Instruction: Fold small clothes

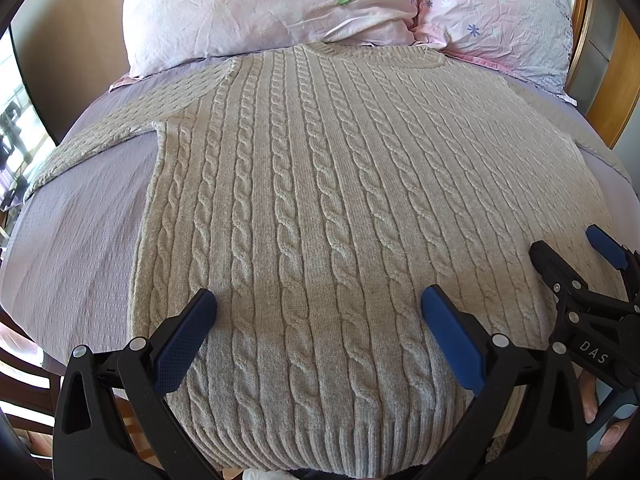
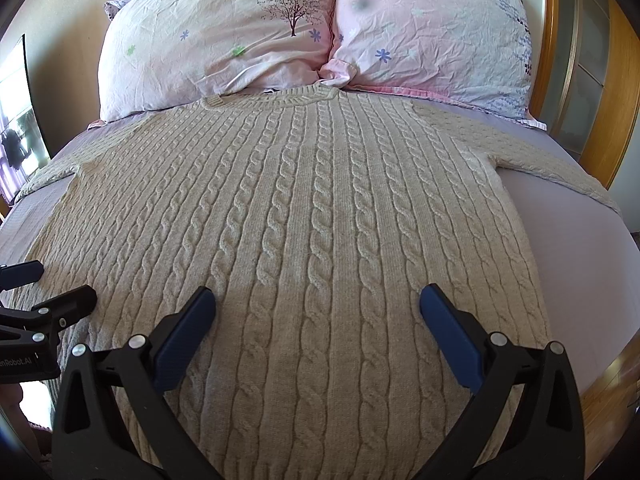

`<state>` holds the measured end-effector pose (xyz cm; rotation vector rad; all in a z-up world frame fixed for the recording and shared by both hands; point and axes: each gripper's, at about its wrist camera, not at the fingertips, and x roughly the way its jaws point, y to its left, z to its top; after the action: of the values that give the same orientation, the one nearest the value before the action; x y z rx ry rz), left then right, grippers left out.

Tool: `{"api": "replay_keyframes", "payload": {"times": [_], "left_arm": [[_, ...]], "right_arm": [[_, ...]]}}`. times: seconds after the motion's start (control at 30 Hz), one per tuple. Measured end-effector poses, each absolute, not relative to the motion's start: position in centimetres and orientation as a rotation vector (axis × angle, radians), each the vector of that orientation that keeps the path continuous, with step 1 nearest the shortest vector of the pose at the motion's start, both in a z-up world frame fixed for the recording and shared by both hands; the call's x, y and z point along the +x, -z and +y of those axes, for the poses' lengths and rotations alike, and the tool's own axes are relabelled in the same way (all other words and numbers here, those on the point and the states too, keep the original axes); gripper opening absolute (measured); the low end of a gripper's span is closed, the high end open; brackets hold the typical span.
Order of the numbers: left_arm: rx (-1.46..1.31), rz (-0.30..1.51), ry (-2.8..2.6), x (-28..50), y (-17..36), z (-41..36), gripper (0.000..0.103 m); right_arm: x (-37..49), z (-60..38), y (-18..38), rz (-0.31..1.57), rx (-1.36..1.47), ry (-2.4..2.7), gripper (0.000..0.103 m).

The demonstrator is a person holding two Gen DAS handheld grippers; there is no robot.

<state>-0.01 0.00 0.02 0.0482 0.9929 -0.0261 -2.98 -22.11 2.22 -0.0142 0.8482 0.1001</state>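
left wrist: hem-left, facing pillows | right wrist: hem-right | shared: sweater (image 1: pixel 320 200)

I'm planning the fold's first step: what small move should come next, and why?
Probably lower the left tool onto the hem's left corner and close on it: the sweater lies flat and unfolded on the bed, and both tools, the right tool included, hover open holding nothing.

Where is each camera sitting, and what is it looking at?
Left wrist view: sits on the left gripper above the hem, looks up the sweater toward the pillows; the right gripper and some fingers show at right.
Right wrist view: sits on the right gripper, faces the same way; the left gripper shows at left.
Both share the flat sweater, pillows, and purple bedsheet.
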Motion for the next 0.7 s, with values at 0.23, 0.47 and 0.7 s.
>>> {"api": "replay_keyframes", "payload": {"times": [0.23, 0.47, 0.7], "left_arm": [[0.048, 0.991, 0.026, 0.01, -0.03, 0.0, 0.102], [0.048, 0.989, 0.026, 0.0, -0.04, 0.0, 0.102], [0.049, 0.988, 0.026, 0.03, -0.05, 0.0, 0.102]], "right_arm": [[-3.04, -22.13, -2.28, 0.846, -0.014, -0.1, 0.101], [-3.09, -22.15, -2.33, 0.845, -0.014, -0.1, 0.101], [-3.12, -22.18, -2.36, 0.844, -0.014, -0.1, 0.101]]}}
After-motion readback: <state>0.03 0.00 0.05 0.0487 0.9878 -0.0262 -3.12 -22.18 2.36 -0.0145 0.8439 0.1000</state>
